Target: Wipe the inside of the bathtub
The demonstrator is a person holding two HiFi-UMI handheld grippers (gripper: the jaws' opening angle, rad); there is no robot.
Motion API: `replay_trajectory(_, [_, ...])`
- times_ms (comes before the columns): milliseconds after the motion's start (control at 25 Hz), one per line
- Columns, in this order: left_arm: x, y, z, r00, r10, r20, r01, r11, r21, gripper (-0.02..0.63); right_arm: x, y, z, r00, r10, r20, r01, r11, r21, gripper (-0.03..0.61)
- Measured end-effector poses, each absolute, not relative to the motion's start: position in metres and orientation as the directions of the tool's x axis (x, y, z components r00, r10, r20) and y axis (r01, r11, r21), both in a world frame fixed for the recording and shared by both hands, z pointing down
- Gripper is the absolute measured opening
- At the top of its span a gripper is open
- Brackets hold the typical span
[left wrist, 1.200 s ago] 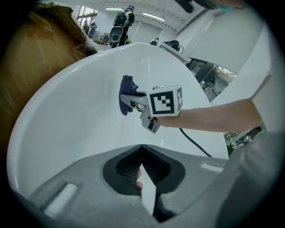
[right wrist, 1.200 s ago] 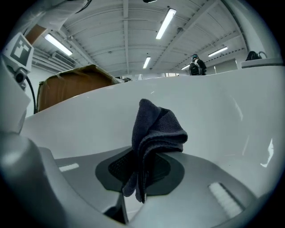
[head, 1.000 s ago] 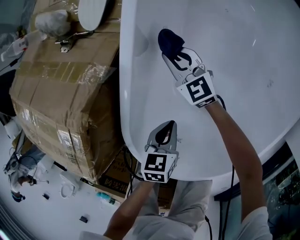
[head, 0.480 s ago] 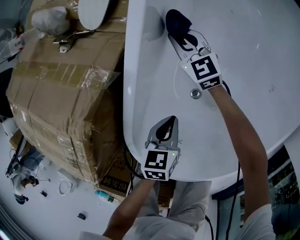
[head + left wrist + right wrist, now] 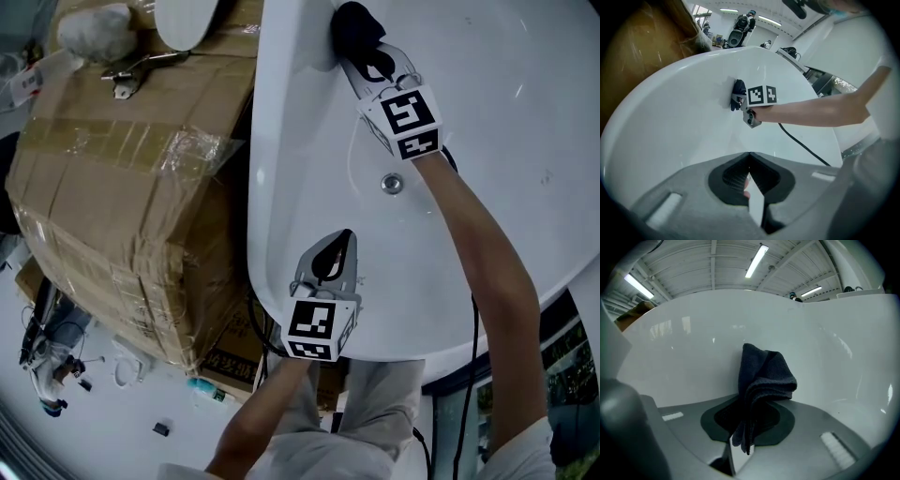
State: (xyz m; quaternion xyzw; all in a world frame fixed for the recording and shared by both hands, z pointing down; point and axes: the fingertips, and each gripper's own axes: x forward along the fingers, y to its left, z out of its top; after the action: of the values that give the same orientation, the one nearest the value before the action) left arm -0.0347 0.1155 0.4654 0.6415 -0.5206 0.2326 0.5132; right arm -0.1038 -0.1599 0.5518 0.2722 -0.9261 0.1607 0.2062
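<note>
Right gripper (image 5: 371, 56) clamps a dark navy folded cloth (image 5: 353, 28), pressing it to the glossy white bathtub's (image 5: 300, 169) inner wall. Left gripper (image 5: 344, 237), jaws closed on nothing, hovers over the tub's near end.

A warehouse-like industrial hall rather than a home bathroom: the white bathtub (image 5: 309, 187) stands beside a big tape-wrapped cardboard box (image 5: 122, 187), and long strip lights (image 5: 757, 261) run under a ribbed metal roof (image 5: 693, 268).
</note>
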Motion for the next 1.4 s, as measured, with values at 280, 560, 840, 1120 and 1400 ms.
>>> replay_trajectory(280, [-0.036,0.125,0.467,0.353,-0.422,0.835,-0.908,0.06,0.414,0.0,-0.104,-0.14,0.549,-0.78,-0.414,0.469,-0.546,0.817,-0.187,0.049])
replay_trajectory(560, [-0.039,0.127,0.468,0.351,-0.428,0.833,-0.908,0.06,0.414,0.0,-0.107,-0.122,0.548,-0.793,-0.394,0.465,-0.528,0.826,-0.2,0.049])
replay_trajectory(840, [-0.04,0.133,0.468,0.343,-0.429,0.836,-0.91,0.069,0.409,0.0,-0.112,-0.094,0.542,-0.82,-0.339,0.462,-0.467,0.862,-0.196,0.05])
replay_trajectory(1120, [-0.039,0.144,0.464,0.336,-0.423,0.841,-0.911,0.082,0.405,0.0,-0.116,-0.057,0.535,-0.842,-0.271,0.466,-0.396,0.898,-0.193,0.051])
replay_trajectory(1400, [-0.038,0.155,0.46,0.332,-0.429,0.84,-0.912,0.081,0.402,0.0,-0.119,-0.016,0.535,-0.859,-0.21,0.468,-0.345,0.911,-0.224,0.051])
